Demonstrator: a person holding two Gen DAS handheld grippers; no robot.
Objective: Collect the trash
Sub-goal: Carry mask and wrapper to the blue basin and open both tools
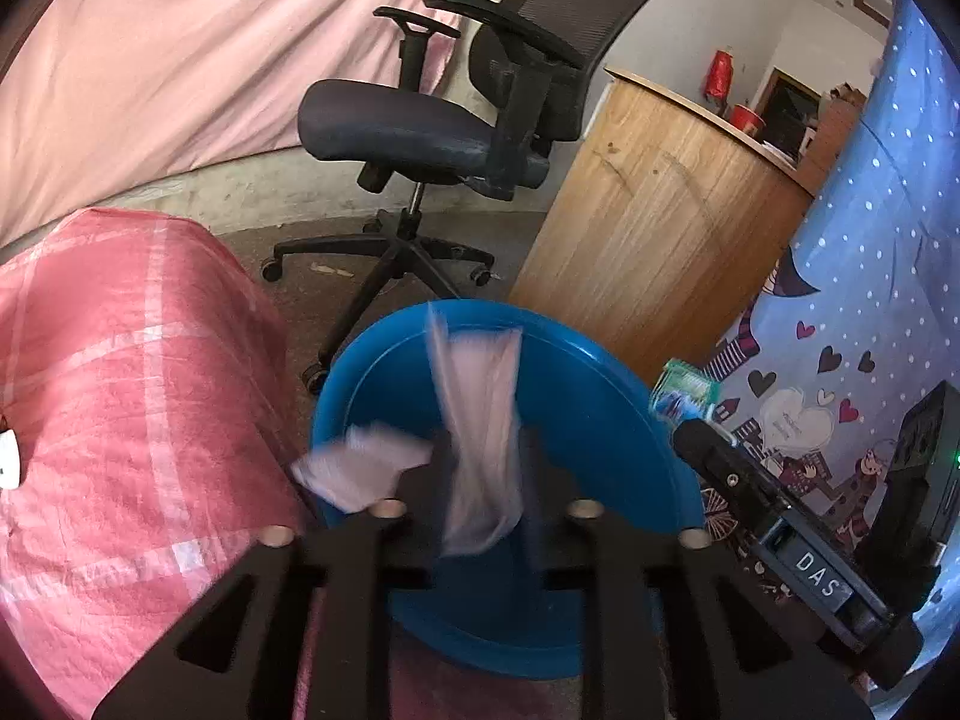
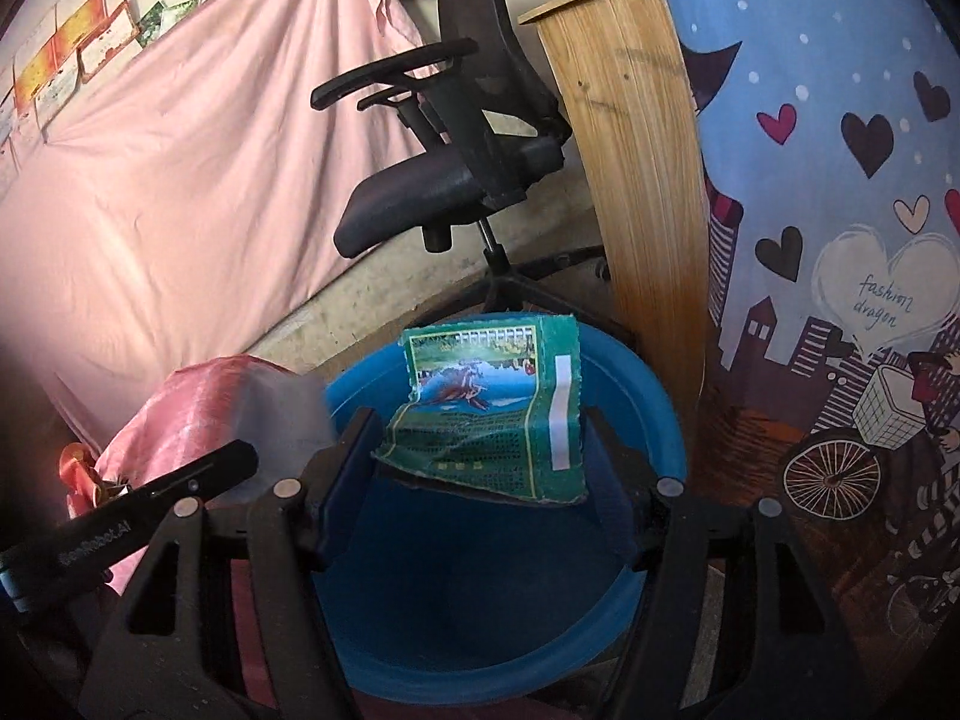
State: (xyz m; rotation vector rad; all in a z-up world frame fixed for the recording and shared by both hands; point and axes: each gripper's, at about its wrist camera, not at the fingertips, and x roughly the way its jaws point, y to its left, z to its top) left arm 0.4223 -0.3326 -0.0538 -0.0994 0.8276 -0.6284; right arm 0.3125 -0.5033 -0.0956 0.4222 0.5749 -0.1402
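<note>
A blue plastic tub [image 1: 600, 420] sits on the floor under both grippers; it also shows in the right wrist view [image 2: 660, 420]. My left gripper [image 1: 483, 456] holds a crumpled, pale, translucent plastic wrapper [image 1: 480, 414] between its fingers, above the tub. A white scrap [image 1: 360, 468] blurs at the tub's left rim. My right gripper [image 2: 480, 444] is wide open over the tub. A green printed packet [image 2: 492, 414] hangs between its fingers, touching neither visibly. The packet also shows in the left wrist view [image 1: 687, 390].
A black office chair [image 1: 432, 120] stands behind the tub. A wooden desk panel [image 1: 654, 222] is at back right. A pink checked bundle [image 1: 120, 408] lies left of the tub. A blue patterned cloth [image 2: 840, 240] hangs at right. A pink sheet [image 2: 150, 180] covers the far wall.
</note>
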